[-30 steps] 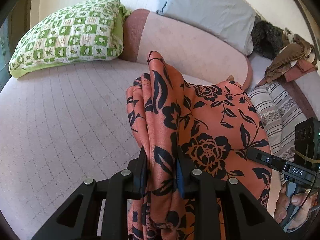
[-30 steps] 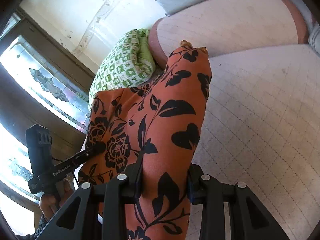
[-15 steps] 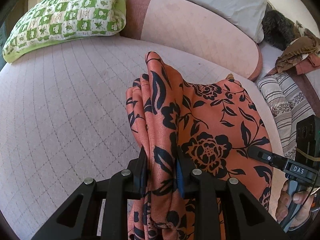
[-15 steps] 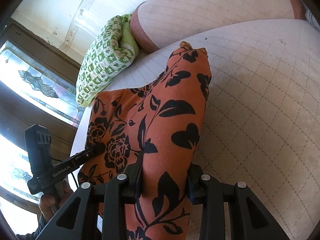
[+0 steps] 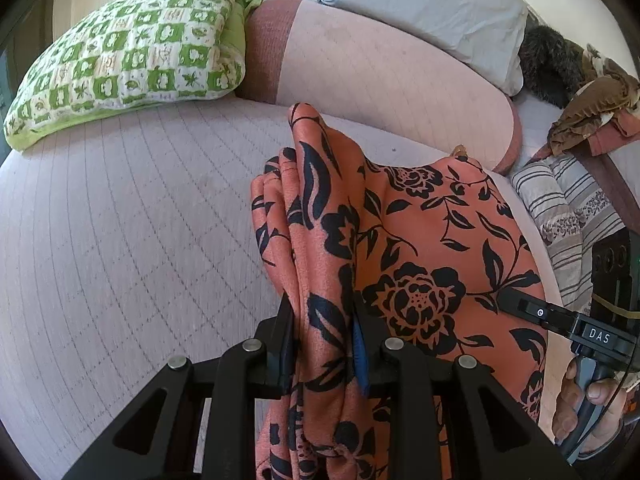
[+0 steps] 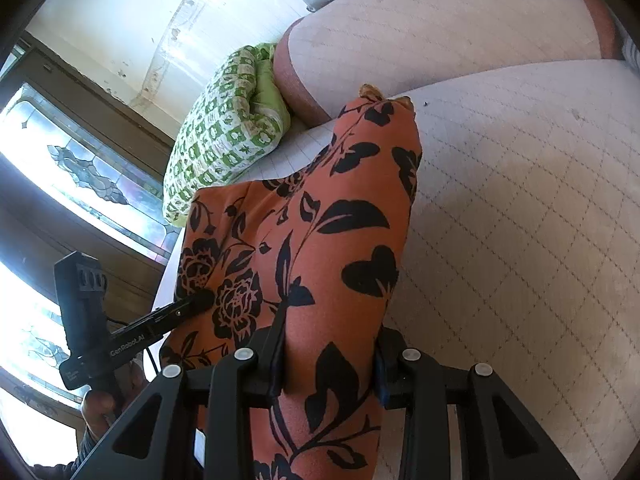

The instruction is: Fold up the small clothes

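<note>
An orange garment with black flowers (image 5: 420, 240) hangs stretched between both grippers above the pale quilted mattress (image 5: 120, 240). My left gripper (image 5: 324, 320) is shut on one bunched corner of it. My right gripper (image 6: 328, 340) is shut on the other corner, with the cloth (image 6: 340, 208) draped forward over its fingers. The right gripper shows at the right edge of the left wrist view (image 5: 560, 320), the left gripper at the left of the right wrist view (image 6: 168, 316). The lower part of the garment is hidden below the jaws.
A green checked pillow (image 5: 128, 56) lies at the mattress head beside a pink bolster (image 5: 380, 68) and a grey pillow (image 5: 432, 4). Striped and brown clothes (image 5: 576, 200) are piled at the right. A stained-glass window (image 6: 80, 168) is at the left.
Both grippers tilted down toward the mattress half a second ago, then back up. The garment stays clamped and stretched the same way.
</note>
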`<state>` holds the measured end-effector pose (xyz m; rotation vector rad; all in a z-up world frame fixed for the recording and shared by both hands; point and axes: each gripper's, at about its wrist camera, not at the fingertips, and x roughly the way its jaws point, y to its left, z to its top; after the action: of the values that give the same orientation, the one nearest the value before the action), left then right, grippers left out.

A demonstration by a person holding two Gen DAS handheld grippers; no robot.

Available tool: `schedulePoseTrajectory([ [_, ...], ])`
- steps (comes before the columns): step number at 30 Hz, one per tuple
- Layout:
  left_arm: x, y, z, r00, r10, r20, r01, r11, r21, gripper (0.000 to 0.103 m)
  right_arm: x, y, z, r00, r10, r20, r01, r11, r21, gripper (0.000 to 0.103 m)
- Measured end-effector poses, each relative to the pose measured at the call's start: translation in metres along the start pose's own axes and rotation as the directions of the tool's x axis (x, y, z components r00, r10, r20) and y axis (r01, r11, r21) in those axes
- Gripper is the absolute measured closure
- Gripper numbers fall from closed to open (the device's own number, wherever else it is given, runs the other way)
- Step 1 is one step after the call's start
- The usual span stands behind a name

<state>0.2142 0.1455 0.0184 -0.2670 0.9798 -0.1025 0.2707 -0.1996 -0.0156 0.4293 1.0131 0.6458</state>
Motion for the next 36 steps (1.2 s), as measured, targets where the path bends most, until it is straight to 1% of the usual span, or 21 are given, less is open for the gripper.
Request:
schedulePoseTrajectory([
  [7, -0.008, -0.003, 0.009, 0.999, 0.004, 0.034, -0.005, 1.000, 0.008, 0.077, -0.001, 0.001, 0.001, 1.000, 0.017, 0.024, -0.016, 1.000, -0.004, 0.067],
  [10, -0.008, -0.004, 0.009, 0.999, 0.010, 0.039, -0.010, 1.000, 0.015, 0.077, -0.005, 0.006, 0.006, 0.999, 0.024, 0.031, -0.024, 1.000, -0.009, 0.067],
  [13, -0.001, -0.006, 0.004, 1.000, 0.018, 0.018, -0.019, 1.000, 0.020, 0.077, -0.003, 0.004, 0.006, 0.999, 0.022, 0.023, -0.022, 1.000, 0.005, 0.067],
  [16, 0.009, -0.005, 0.000, 1.000, 0.013, -0.014, -0.012, 1.000, 0.018, 0.077, 0.001, -0.004, 0.003, 1.000, 0.012, 0.004, -0.013, 0.999, 0.030, 0.067],
  [19, 0.030, -0.004, -0.007, 0.998, 0.008, -0.064, -0.006, 1.000, 0.028, 0.076, 0.010, -0.014, -0.002, 1.000, -0.004, -0.021, 0.005, 0.998, 0.056, 0.067],
  [21, 0.046, 0.001, -0.011, 0.993, -0.004, -0.118, 0.006, 1.000, 0.021, 0.074, 0.020, -0.026, -0.009, 0.998, -0.033, -0.054, 0.036, 0.997, 0.073, 0.065],
  [22, 0.051, 0.006, -0.014, 0.992, 0.004, -0.127, -0.001, 1.000, 0.018, 0.068, 0.024, -0.030, -0.011, 0.997, -0.048, -0.068, 0.054, 0.995, 0.083, 0.061],
  [23, 0.051, 0.011, -0.013, 0.993, -0.010, -0.121, 0.010, 1.000, 0.005, 0.064, 0.027, -0.036, -0.014, 0.994, -0.076, -0.083, 0.083, 0.992, 0.093, 0.054],
  [24, 0.048, 0.016, -0.011, 0.994, -0.021, -0.111, 0.021, 1.000, -0.009, 0.059, 0.027, -0.042, -0.017, 0.991, -0.101, -0.090, 0.110, 0.989, 0.103, 0.052],
  [26, 0.037, 0.024, -0.003, 0.996, -0.018, -0.089, 0.016, 0.999, -0.029, 0.054, 0.020, -0.046, -0.017, 0.990, -0.125, -0.069, 0.132, 0.985, 0.111, 0.040],
  [28, 0.023, 0.028, 0.007, 0.998, -0.008, -0.054, 0.006, 1.000, -0.027, 0.052, 0.007, -0.042, -0.012, 0.980, -0.197, -0.043, 0.200, 0.976, 0.091, 0.039],
  [30, 0.009, 0.030, 0.018, 1.000, 0.001, -0.013, -0.002, 1.000, -0.015, 0.052, -0.006, -0.033, -0.005, 0.970, -0.241, 0.005, 0.241, 0.968, 0.064, 0.039],
  [31, 0.005, 0.031, 0.022, 1.000, -0.008, 0.001, 0.008, 1.000, -0.015, 0.052, -0.011, -0.028, -0.001, 0.970, -0.242, 0.024, 0.241, 0.969, 0.057, 0.039],
  [33, -0.002, 0.029, 0.032, 0.999, -0.035, 0.027, 0.035, 0.999, -0.005, 0.052, -0.020, -0.006, 0.004, 0.982, -0.174, 0.069, 0.173, 0.985, 0.022, 0.039],
  [35, 0.001, 0.021, 0.041, 0.997, -0.061, 0.042, 0.060, 0.998, 0.036, 0.052, -0.015, 0.010, 0.007, 0.995, -0.090, 0.052, 0.091, 0.996, -0.019, 0.038],
  [36, 0.004, 0.018, 0.046, 0.996, -0.084, 0.042, 0.081, 0.995, 0.059, 0.052, -0.008, 0.016, 0.007, 0.999, -0.031, 0.021, 0.032, 0.999, -0.022, 0.037],
])
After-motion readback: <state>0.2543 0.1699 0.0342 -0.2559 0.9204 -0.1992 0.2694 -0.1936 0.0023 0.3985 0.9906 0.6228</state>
